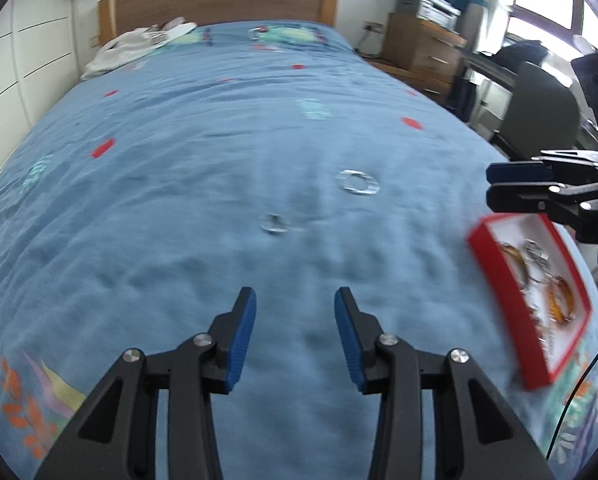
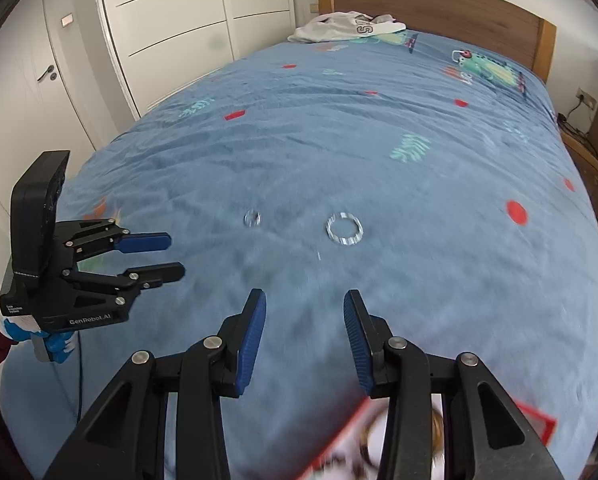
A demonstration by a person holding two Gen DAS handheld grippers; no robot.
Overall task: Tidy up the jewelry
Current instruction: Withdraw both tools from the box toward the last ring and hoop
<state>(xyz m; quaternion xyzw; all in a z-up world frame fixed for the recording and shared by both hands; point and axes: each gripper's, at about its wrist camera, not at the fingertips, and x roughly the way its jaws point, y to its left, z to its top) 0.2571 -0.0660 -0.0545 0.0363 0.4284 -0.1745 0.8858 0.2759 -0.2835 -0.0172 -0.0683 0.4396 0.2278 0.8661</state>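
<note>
A: From the left wrist, where does the jewelry sit?
B: The left gripper (image 1: 295, 336) hovers over the blue bedspread (image 1: 179, 208), fingers spread wide with nothing between them. A small ring (image 1: 274, 224) lies ahead of it, and a larger silver bangle (image 1: 358, 182) further off to the right, the two apart. The red box (image 1: 529, 304) sits to the right near the bed's edge, holding amber and silver pieces, blurred.
A: And the other tool?
B: The right gripper (image 1: 515, 186) shows at the right edge above the box; I cannot tell from here whether it is parted.
A: From the right wrist?
B: The right gripper (image 2: 303, 338) is spread and empty, with the red box (image 2: 535, 420) under it, mostly hidden. The bangle (image 2: 344, 229) lies ahead, the ring (image 2: 252, 218) left of it. The left gripper (image 2: 175, 258) hangs at the left, parted
</note>
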